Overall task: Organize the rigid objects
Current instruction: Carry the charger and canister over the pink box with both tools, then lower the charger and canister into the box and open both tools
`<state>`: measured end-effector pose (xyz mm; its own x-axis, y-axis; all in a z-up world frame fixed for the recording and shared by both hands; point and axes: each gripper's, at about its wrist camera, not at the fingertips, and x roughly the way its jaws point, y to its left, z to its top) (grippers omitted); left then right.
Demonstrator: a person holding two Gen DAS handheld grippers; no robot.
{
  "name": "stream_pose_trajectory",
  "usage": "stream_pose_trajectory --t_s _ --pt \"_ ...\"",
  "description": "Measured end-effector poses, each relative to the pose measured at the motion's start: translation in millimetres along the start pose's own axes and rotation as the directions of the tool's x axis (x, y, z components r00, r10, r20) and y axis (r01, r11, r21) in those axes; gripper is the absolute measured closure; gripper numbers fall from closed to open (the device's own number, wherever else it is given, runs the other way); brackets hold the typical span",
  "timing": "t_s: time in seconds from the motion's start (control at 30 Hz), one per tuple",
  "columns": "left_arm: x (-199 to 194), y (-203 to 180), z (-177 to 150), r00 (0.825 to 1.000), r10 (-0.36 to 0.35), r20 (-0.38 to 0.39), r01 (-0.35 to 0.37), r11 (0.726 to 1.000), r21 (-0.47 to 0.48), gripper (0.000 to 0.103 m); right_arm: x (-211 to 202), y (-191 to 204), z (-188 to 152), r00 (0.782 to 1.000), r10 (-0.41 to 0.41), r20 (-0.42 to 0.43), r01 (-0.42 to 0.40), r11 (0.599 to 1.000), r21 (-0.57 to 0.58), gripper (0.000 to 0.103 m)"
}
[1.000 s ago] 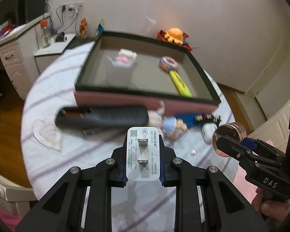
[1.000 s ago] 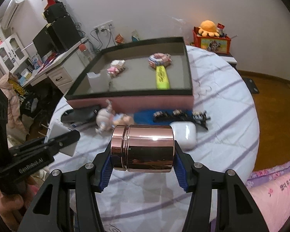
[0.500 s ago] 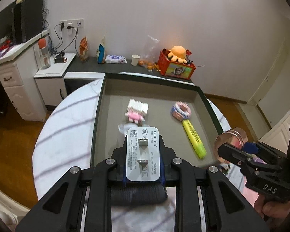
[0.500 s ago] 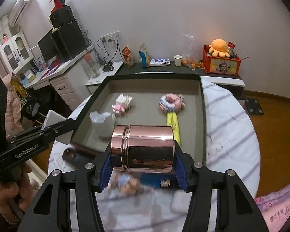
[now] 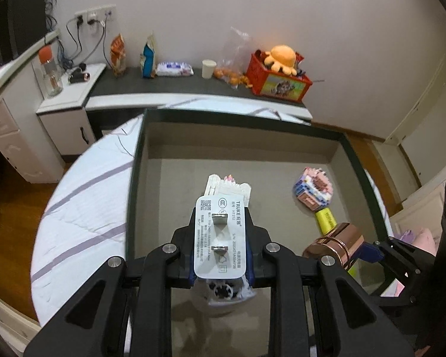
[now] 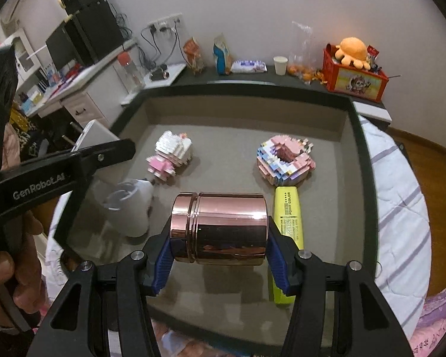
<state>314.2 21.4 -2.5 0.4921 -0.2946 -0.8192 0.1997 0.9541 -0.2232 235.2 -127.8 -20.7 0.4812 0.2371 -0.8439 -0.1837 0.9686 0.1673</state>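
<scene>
orange plush octopus [image 5: 282, 56] (in red crate [image 5: 278, 81])

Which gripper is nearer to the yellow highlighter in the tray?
Right. The right gripper hangs just beside the yellow highlighter; the left gripper is farther left, above the white block figure.

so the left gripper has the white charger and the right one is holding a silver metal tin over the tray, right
Not quite: the tin in the right gripper is rose-gold, not silver, as the right wrist view shows. The left gripper does hold the white charger over the tray.

White charger [image 5: 220, 238] & copper tin [image 6: 220, 228] held sideways over tray [image 6: 360, 160].
</scene>
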Motion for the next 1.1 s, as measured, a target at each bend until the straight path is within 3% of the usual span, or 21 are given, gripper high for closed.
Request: stream_pose_trajectory --t_s 0.13,0.2,0.23,0.27,0.3,0.37,0.43,0.7,0.83,1.1 --pt "11 0 -1 0.999 0.031 -0.030 -0.030 1.000 0.003 0.078 9 1 0 0.999 -0.019 -0.032 0.018 1.000 -0.017 0.047" --pt "11 0 -1 0.998 0.052 -0.026 -0.052 0.999 0.006 0.062 13 1 -1 0.999 -0.023 -0.046 0.022 1.000 -0.017 0.047" --pt "10 0 -1 0.998 0.063 -0.023 -0.063 0.998 0.003 0.037 14 2 -2 0.998 -0.028 -0.050 0.027 0.999 -0.019 0.046" --pt "6 1 -3 0.999 0.052 -0.006 -0.053 0.999 -0.003 0.027 14 2 -3 0.998 -0.031 -0.047 0.030 0.999 -0.020 0.044" --pt "4 1 -3 0.999 0.047 -0.002 -0.047 0.999 -0.006 0.026 13 1 -2 0.999 -0.029 -0.043 0.028 0.999 -0.016 0.040" --pt "0 -5 -6 0.998 0.061 0.012 -0.061 0.998 0.009 0.019 6 0 -2 0.999 -0.030 -0.016 0.030 1.000 -0.006 0.022" --pt "-7 -9 -9 0.994 0.099 0.041 -0.100 0.995 0.018 0.008 1 1 -2 0.999 -0.034 0.004 0.034 0.999 -0.007 0.021" --pt "-51 -14 -21 0.983 0.133 0.125 -0.133 0.991 -0.011 0.001 -32 -5 -11 0.995 -0.041 0.090 0.037 0.998 0.044 0.014" --pt "-73 -19 -35 0.974 0.173 0.144 -0.173 0.985 -0.009 0.001 -49 -8 -18 0.991 -0.040 0.128 0.031 0.997 0.072 0.000" --pt "-107 -30 -75 0.967 0.193 0.165 -0.195 0.981 -0.005 0.000 -85 -9 -41 0.981 -0.029 0.194 0.009 0.994 0.105 0.000"
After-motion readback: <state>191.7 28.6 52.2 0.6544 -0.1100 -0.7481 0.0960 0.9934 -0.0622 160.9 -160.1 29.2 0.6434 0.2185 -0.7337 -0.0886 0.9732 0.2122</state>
